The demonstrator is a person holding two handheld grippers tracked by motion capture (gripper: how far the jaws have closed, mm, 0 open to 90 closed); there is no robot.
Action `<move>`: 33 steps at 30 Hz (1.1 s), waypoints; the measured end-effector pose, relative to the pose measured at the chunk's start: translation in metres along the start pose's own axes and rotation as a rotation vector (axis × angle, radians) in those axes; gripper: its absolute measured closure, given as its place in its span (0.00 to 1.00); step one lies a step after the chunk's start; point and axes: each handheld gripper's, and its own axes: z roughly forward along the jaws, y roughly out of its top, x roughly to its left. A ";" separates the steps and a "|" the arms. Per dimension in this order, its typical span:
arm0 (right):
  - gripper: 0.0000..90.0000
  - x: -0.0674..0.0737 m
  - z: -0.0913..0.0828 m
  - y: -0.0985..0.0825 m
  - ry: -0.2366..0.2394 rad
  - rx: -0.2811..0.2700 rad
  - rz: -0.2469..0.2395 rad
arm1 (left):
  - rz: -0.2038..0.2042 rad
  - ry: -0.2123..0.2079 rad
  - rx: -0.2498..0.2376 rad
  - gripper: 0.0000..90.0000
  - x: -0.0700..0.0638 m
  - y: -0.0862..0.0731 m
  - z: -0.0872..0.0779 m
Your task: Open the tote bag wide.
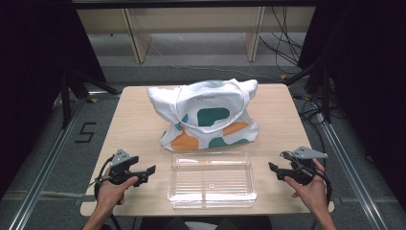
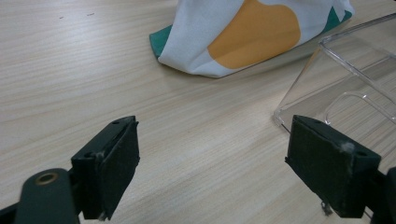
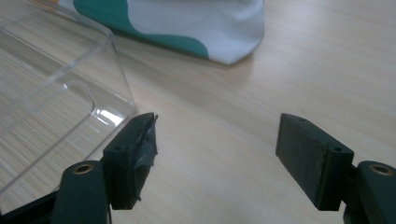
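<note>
Pale wood-grain covers the worktop (image 1: 134,124), which carries a white cloth bag (image 1: 208,115) with teal and orange patches at its middle and, just in front of the bag on the person's side, a clear plastic tray (image 1: 211,181) standing open side up. From the high view the bag slumps with its handles folded over its top, and the tray sits between the two hands, apart from both. The left tool (image 1: 149,173) rests near the worktop's front left, pointing toward the tray's left wall; its jaws stand wide apart with nothing between them. The right tool (image 1: 274,170) lies near the front right, aimed at the tray's right wall, its jaws likewise spread wide and empty. The left gripper view adds the bag's lower corner with its orange patch (image 2: 254,32) and a teal edge, plus the tray's near corner just beyond the right-hand jaw. The right gripper view shows the bag's other corner with a teal band (image 3: 154,28), and the tray's rounded corner close by the left-hand jaw.
</note>
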 end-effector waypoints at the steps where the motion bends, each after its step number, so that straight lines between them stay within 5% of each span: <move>1: 0.34 0.001 -0.001 0.005 0.008 0.002 -0.006 | -0.002 0.001 -0.003 0.18 0.000 0.000 0.000; 4: 0.34 0.004 -0.004 0.019 0.009 -0.020 -0.046 | -0.016 0.001 -0.009 0.18 0.000 0.000 0.000; 15: 0.39 0.008 -0.020 0.096 0.083 -0.150 -0.045 | -0.015 -0.001 -0.009 0.18 0.001 0.000 0.000; 18: 0.39 0.009 -0.024 0.119 0.054 -0.141 -0.101 | -0.009 -0.001 -0.010 0.18 0.001 0.000 0.000; 21: 0.41 0.011 -0.027 0.144 0.093 -0.118 -0.098 | -0.018 0.002 -0.009 0.18 0.000 0.000 0.000; 33: 0.43 0.019 -0.020 0.212 0.082 -0.106 -0.177 | 0.003 -0.005 -0.002 0.18 0.000 0.001 0.001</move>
